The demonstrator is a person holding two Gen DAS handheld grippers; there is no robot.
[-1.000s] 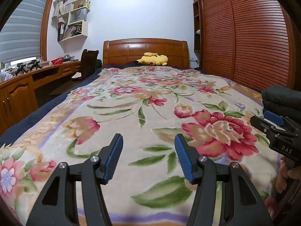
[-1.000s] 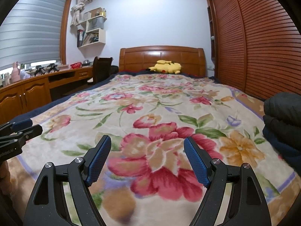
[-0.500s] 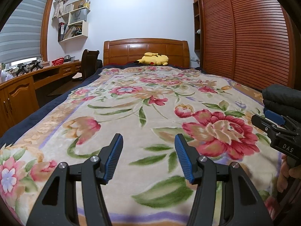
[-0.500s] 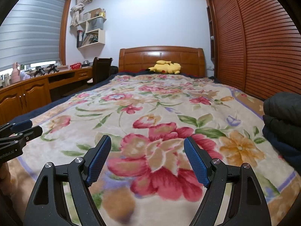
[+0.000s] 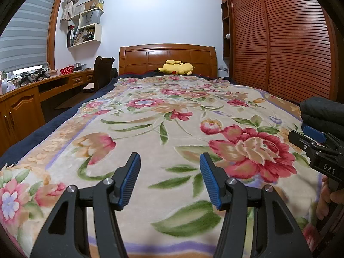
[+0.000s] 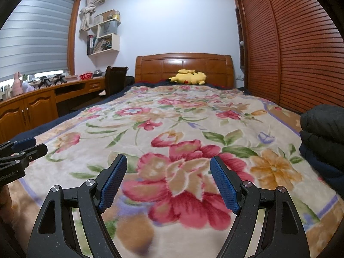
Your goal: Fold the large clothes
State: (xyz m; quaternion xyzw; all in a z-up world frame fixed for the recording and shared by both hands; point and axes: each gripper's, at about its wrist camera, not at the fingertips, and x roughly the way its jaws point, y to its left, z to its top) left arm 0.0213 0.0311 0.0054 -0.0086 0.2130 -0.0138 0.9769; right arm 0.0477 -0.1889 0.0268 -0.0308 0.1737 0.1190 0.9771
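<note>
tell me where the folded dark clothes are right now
The dark clothes sit stacked at the right edge of the bed in both views, near the wardrobe doors.

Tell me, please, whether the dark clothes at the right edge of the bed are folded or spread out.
Folded: the dark clothes sit as a stack of rounded layers on the floral blanket.

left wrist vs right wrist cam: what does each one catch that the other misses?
Only the left wrist view shows the right gripper from the side, with fingers of the hand under it.
Only the right wrist view shows the left gripper at its left edge and a pink figure on the desk.
Both show the floral blanket, yellow plush, headboard, and the dark folded clothes at the right edge. Both grippers are open and empty.
</note>
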